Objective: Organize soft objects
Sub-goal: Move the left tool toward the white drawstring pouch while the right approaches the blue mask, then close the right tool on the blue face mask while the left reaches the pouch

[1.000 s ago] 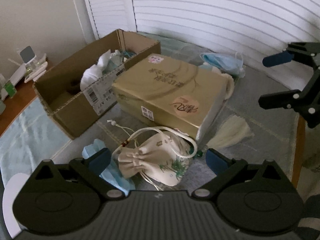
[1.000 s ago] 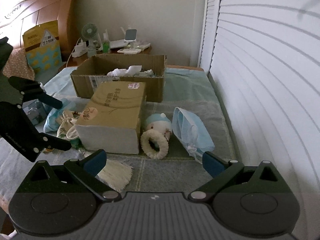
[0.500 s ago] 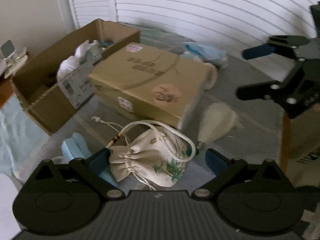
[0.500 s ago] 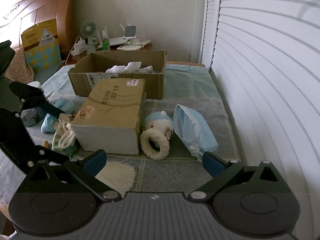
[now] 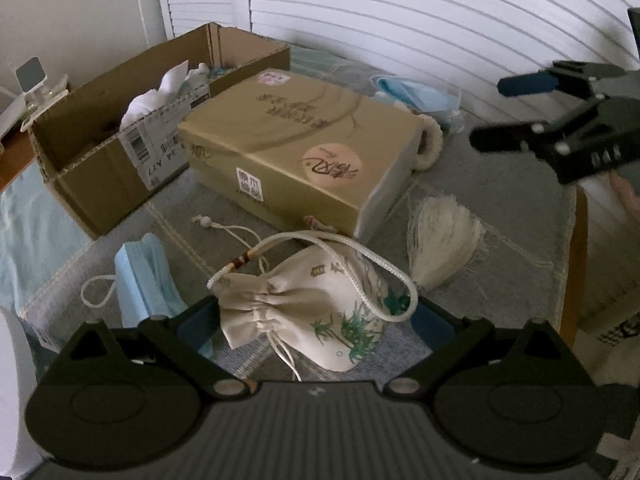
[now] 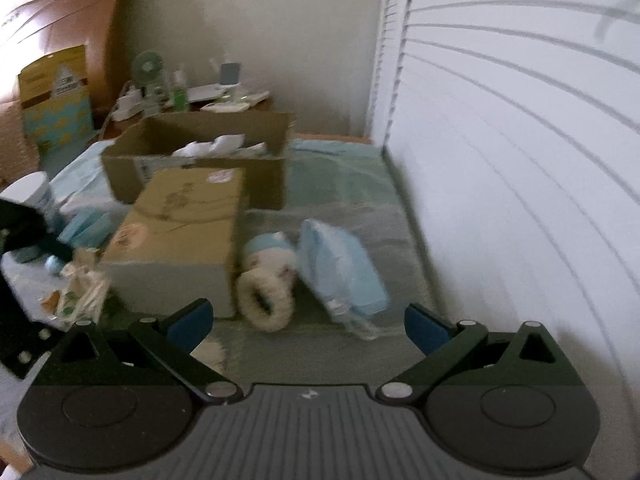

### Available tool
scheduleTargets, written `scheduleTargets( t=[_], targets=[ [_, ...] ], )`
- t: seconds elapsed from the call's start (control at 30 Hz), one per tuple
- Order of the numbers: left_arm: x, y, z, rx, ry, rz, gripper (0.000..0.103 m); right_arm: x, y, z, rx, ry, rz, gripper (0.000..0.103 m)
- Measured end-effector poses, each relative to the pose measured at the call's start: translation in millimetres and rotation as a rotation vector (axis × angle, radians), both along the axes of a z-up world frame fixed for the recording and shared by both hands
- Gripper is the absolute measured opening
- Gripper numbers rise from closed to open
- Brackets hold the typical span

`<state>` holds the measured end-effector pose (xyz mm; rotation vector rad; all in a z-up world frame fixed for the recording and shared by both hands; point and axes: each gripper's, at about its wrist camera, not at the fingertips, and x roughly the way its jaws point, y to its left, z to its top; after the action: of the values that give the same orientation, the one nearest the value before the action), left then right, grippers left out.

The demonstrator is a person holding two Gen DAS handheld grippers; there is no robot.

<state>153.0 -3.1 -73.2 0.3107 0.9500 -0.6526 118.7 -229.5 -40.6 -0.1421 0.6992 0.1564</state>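
Note:
A cream drawstring pouch (image 5: 320, 312) with a green bamboo print lies on the grey cloth between the fingers of my left gripper (image 5: 312, 320), which is open around it. A blue face mask (image 5: 144, 276) lies to its left and a cream tassel (image 5: 440, 240) to its right. My right gripper (image 6: 308, 322) is open and holds nothing. Ahead of it lie a fluffy ring (image 6: 264, 304), a small doll with a blue cap (image 6: 272, 252) and a packed blue mask (image 6: 340, 272). The right gripper (image 5: 516, 112) also shows at the upper right of the left wrist view.
A closed gold box (image 5: 304, 148) sits in the middle, with an open cardboard box (image 5: 100, 160) holding white cloth behind it. White shutters (image 6: 520, 160) line the right side. A nightstand (image 6: 192, 100) with small items stands at the back. The table edge (image 5: 576, 260) is at right.
My left gripper has moved forward and down, so the pouch now lies between its fingers. The right gripper has come lower and nearer to the ring and mask; its view is blurred.

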Motion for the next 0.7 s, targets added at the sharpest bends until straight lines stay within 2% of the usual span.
scheduleTargets(
  t=[0.23,0.4,0.7],
  targets=[
    [-1.1,-2.1,-2.6,-0.002,0.008,0.003,0.1,21.4,-11.4,-0.3,0.005,-0.03,-0.078,0.1],
    [-1.7,-2.2,-3.0,-0.002,0.007,0.01,0.1,42.6,-9.4,-10.7,-0.001,-0.006,-0.077,0.08],
    [-2.3,-1.5,-2.5,-0.005,-0.004,0.031,0.098,65.0,-13.9,-36.5,0.019,0.064,-0.087,0.064]
  ],
)
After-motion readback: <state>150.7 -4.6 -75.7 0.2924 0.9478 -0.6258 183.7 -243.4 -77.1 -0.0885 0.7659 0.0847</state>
